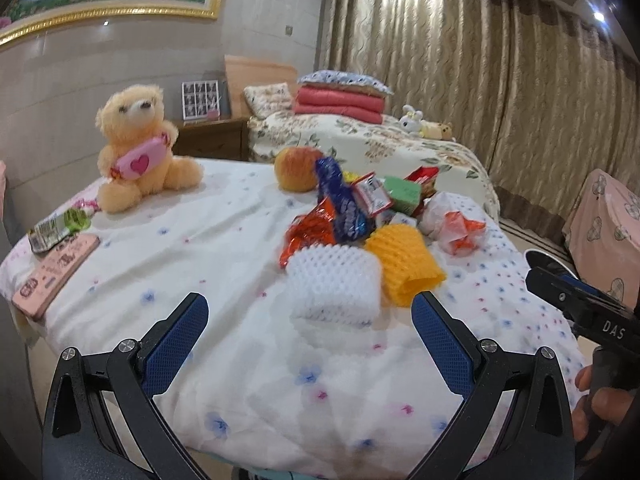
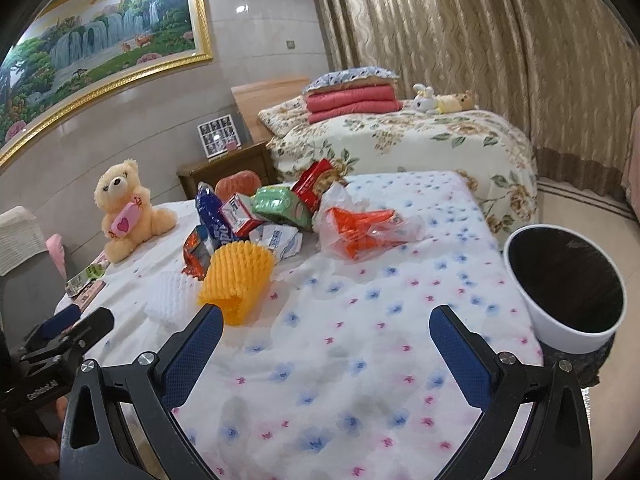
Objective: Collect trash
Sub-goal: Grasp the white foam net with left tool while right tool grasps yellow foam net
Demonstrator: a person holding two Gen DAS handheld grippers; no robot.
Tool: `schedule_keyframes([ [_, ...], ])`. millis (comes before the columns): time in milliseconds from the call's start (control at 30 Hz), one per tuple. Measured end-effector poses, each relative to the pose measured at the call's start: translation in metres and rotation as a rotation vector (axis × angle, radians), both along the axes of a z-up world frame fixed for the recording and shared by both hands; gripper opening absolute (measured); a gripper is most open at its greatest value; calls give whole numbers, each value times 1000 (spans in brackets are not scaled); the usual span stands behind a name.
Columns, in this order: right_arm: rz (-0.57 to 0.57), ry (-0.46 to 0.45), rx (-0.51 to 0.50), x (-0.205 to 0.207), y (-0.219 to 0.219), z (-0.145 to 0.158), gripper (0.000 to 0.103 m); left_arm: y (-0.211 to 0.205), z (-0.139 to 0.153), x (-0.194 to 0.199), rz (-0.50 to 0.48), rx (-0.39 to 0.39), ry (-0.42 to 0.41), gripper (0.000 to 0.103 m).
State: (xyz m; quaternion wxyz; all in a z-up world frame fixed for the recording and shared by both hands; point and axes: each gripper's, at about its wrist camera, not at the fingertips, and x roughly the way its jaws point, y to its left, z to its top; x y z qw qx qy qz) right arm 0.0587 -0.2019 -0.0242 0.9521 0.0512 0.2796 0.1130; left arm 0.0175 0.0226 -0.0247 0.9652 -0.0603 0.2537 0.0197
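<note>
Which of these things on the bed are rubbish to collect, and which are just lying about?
Part of the job:
- white foam net
- yellow foam net
- blue wrapper
- orange wrapper
- plastic bag
- green packet
- white bin

Just lying about:
- teddy bear
- apple
- pink case

1. I read "DAS" in white letters on the black body of the right gripper point(image 1: 582, 304), at the right edge of my left wrist view.
2. On the left gripper point(image 2: 68, 332), in my right wrist view, there is small white lettering I cannot make out.
3. Print on the snack wrappers point(image 2: 224, 216) is too blurred for me to read.
</note>
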Motion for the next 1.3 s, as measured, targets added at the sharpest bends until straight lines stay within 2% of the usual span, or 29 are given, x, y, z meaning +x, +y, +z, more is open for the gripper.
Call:
schedule_keyframes([
  [167, 43, 53, 23, 19, 9, -4, 103, 10, -8, 11, 10, -24, 28, 101],
  [367, 96, 112, 41, 39, 26, -11, 102, 21, -19, 35, -16, -79, 101, 89],
  [633, 133, 173, 60, 61, 38, -19, 97, 24, -31, 64, -114, -147, 189, 80],
  [733, 143, 183, 61, 66, 40, -21, 95, 19, -35, 70, -160, -152, 205, 65],
  [800, 151, 193, 64, 71, 41, -23, 93, 16, -37, 74, -185, -156, 219, 43],
  [867, 158, 205, 68, 75, 44, -25, 90, 15, -41, 77, -205, -167, 235, 33],
  [900, 168, 209, 71, 77, 45, -26, 87, 16, -41, 79, -206, -168, 234, 28],
  [967, 180, 225, 79, 82, 47, -29, 84, 18, -41, 78, -207, -170, 229, 26],
  [1067, 208, 262, 103, 89, 51, -36, 72, 22, -40, 78, -200, -178, 223, 23],
  [1133, 230, 286, 121, 92, 53, -40, 52, 23, -39, 77, -196, -179, 220, 22],
  [1167, 242, 295, 131, 92, 53, -42, 46, 23, -39, 76, -196, -180, 220, 22],
  [1200, 247, 297, 135, 91, 52, -42, 35, 23, -38, 76, -196, -178, 218, 21],
  [1233, 247, 294, 140, 89, 50, -42, 28, 22, -38, 76, -196, -175, 216, 21],
  [1300, 242, 283, 149, 86, 46, -39, 24, 19, -35, 75, -198, -172, 208, 20],
])
